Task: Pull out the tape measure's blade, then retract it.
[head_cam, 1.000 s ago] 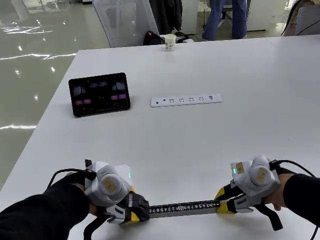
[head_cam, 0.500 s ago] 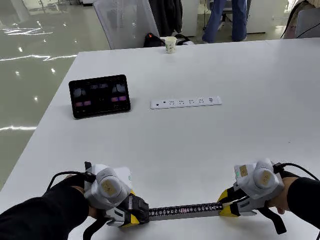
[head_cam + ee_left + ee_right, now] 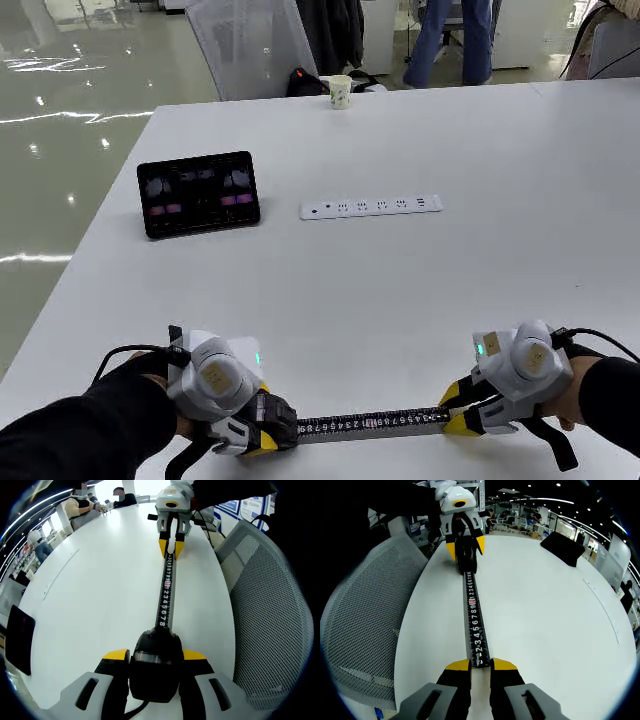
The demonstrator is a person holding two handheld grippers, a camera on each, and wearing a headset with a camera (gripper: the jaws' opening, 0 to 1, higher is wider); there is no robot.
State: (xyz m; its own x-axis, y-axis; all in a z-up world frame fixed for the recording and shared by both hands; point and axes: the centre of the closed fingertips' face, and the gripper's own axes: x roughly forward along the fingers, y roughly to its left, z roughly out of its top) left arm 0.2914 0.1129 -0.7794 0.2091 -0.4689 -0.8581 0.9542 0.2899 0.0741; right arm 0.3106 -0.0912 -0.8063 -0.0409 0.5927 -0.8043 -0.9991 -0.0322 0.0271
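- Head view: I am clamping the tape measure case (image 3: 278,420) in the left gripper (image 3: 265,415) at the near left of the tabletop (image 3: 400,300). The blade (image 3: 370,423) is running right to the right gripper (image 3: 452,410), which is closed on its tip.
- Left gripper view: the jaws are pinching the case's sides, and the blade is lying low along the near edge.
- Right gripper view: the jaws are nipping only the blade's very end.
- Risk, as I am judging it: this thin hold slipping would send the blade whipping back. Any twist of my wrist could kink it.
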